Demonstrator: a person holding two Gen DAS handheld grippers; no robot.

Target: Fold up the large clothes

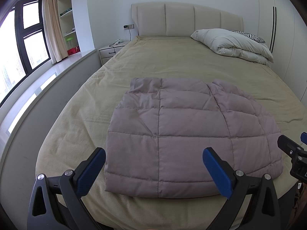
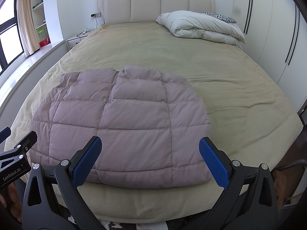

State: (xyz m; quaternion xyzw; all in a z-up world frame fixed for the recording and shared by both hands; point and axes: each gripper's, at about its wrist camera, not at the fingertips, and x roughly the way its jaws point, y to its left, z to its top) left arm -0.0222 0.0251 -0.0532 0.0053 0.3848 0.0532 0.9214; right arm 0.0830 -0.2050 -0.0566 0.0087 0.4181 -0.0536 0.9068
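Left gripper (image 1: 153, 170) and right gripper (image 2: 148, 161), each viewed along its own two blue-padded fingers, held level above the foot edge of the bed (image 1: 172, 61). Both sets of fingers stand wide apart and grasp nothing. The folded quilted jacket (image 1: 184, 134), mauve-pink with square stitched panels, lies flat on the tan bedspread (image 2: 220, 80) near the foot of the bed; in the left wrist view it fills the gap between the fingers toward 12 o'clock, and in the right wrist view it sits at 11 to 12 o'clock, its near hem just beyond the pads. The right gripper's black body enters the left wrist view at 3 o'clock; the left gripper's body appears in the right wrist view at 8 o'clock, bearing the white lettering "GenRobot.AI". At 1 o'clock, against the padded headboard (image 2: 155, 5), rests a folded white duvet (image 2: 203, 27) with a zebra-print pillow (image 2: 220, 18) behind it.
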